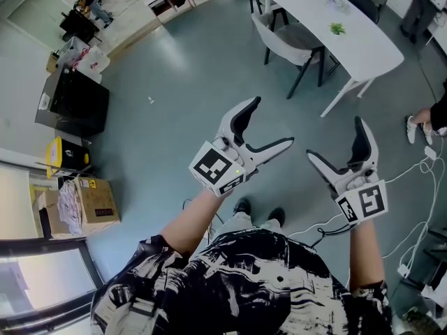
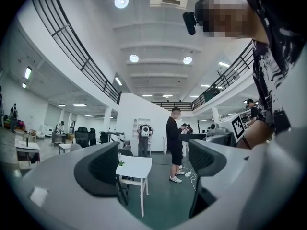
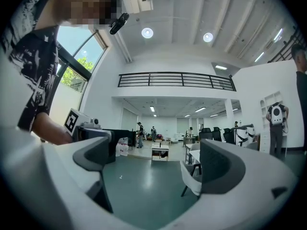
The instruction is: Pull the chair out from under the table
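Head view steeply downward; gripper views level, far from the shared white table point(image 1: 360, 42).

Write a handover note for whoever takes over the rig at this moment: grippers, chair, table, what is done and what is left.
Left gripper: fingers apart, empty, held up in front of the person.
Right gripper: fingers apart, empty, beside the left one.
Chair: grey, pushed in at the near side of the white table, across open floor from both grippers.
Done: nothing; the chair is untouched.
Left: walk to the chair, grip its backrest, pull it out from the table.
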Tool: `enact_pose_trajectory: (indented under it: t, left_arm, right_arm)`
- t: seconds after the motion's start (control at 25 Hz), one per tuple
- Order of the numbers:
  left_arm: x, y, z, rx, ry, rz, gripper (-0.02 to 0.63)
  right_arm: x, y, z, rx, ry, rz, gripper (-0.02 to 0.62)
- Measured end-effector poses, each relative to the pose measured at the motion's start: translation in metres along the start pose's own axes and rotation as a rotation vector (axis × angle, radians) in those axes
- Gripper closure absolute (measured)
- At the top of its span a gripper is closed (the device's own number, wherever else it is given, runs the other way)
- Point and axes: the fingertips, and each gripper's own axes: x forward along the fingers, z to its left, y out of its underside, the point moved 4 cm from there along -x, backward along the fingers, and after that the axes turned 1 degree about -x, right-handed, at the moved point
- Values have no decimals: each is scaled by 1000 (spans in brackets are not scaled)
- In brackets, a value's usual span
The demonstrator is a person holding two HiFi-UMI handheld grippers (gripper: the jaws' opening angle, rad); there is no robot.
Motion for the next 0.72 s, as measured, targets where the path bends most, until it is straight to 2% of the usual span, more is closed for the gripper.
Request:
enact_pose_trajectory:
  t: [0.44,0.72]
  left_arm:
    - [11,2,4,4,-66,-4,172]
    - [0,10,66,6,-125,0,172]
  right_arm:
    - [15,8,-23,-2,-82,11,52]
    - [73,16,-27,-8,-108,14,52]
